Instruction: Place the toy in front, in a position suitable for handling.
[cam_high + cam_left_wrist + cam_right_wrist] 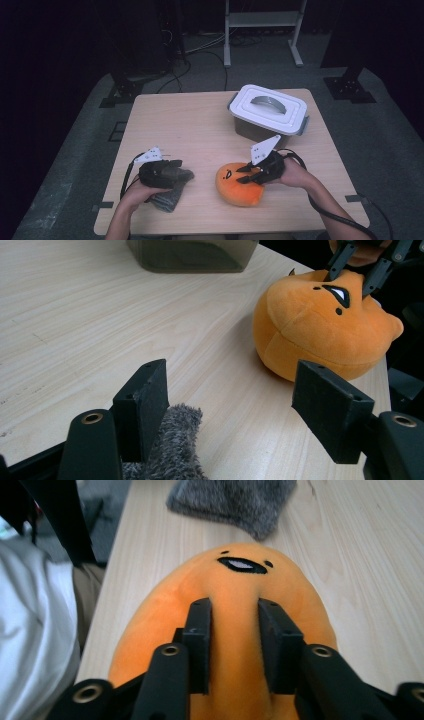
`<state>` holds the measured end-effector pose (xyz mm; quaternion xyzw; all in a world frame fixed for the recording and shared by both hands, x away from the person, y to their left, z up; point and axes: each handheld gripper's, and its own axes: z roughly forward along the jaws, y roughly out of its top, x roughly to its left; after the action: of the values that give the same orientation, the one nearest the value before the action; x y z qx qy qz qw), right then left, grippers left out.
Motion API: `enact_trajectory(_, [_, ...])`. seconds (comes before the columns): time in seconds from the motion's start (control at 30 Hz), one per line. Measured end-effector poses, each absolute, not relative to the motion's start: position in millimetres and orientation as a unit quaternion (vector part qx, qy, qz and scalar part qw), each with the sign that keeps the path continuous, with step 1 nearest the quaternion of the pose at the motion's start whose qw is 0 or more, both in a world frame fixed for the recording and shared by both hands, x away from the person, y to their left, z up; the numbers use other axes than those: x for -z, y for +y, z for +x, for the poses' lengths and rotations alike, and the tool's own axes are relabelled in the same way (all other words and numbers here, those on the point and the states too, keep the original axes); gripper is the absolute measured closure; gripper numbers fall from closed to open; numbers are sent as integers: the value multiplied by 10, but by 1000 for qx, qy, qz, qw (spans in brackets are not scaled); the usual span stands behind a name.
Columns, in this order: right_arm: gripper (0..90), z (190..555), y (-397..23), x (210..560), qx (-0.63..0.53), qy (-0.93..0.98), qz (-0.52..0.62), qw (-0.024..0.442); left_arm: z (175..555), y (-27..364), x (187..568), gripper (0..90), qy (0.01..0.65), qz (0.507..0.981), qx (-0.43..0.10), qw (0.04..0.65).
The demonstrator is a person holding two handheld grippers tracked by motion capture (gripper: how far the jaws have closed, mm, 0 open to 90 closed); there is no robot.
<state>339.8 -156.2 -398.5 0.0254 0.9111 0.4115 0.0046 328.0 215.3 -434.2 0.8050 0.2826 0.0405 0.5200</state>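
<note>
Dark room, grey floor, pale wooden desk (200, 130) lit from above; lidded grey bin (268, 114) at far right of desk, lid on. Orange plush (239, 184) near front edge, right of centre, face turned toward the grey fuzzy cloth (172, 186) at front left. Right tongs (253, 176) pinching a ridge of the plush's top between the pads (200, 630), fabric bunched up in the gap, grip shallow. Left tongs (175, 167) spread wide, nothing pressed; one pad (145, 400) just beside the cloth, which lies under and behind it. Judged step: lifting the plush clear of the desk, probably toward the bin. To do well: keep squeeze firm, since a fold of soft pile can slip out; raise straight and slowly, watch for sag or swing. Bin lid closed, so left tongs likely needed on its handle (267, 102) first. Keep cables off the plush.
</note>
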Motion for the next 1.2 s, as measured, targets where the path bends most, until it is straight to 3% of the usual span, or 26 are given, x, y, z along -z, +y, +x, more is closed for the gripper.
enact_trajectory(0.27, [522,3344,-1672,4052,-455,888,69,-6,3309,2101,4354,277,277,812,-34,513])
enact_trajectory(0.7, [377,3449,-1899,3861,-501,856,126,-8,3283,2087,4317,254,270,814,-43,512])
enact_trajectory(1.2, [333,3678,-2231,3639,-500,846,183,33,3263,2069,4277,190,264,816,-51,512])
